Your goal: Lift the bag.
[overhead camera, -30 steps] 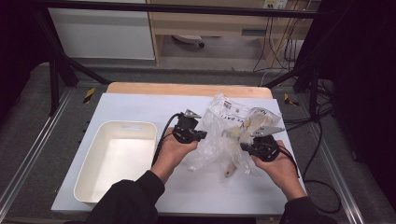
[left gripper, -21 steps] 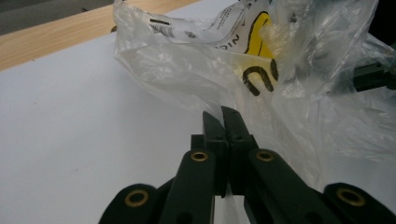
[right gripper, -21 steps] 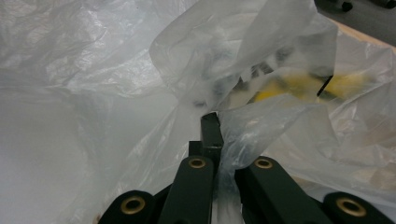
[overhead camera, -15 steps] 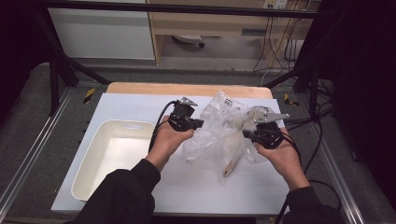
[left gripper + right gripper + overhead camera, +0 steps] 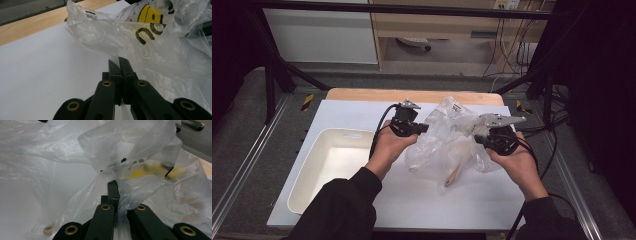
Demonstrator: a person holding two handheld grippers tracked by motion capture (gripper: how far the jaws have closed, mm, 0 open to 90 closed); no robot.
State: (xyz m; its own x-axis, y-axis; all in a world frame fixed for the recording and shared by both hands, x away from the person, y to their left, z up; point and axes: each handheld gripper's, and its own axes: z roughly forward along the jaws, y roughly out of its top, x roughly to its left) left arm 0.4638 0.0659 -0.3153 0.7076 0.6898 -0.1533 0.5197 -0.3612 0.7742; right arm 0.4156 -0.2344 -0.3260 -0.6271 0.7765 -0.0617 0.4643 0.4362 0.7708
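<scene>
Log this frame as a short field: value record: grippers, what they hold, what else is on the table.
left gripper: shut on plastic bag, pinching its left side
right gripper: shut on plastic bag, pinching its right side
plastic bag: clear, crumpled, yellow and black print, stretched between the two grippers
bag contents: a pale wooden piece shows through the film
white tub: left of the bag, empty
surface: white table

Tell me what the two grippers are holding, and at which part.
Both hold the clear plastic bag. The left gripper pinches a fold at its left side; the right gripper pinches the film at its right side.
</scene>
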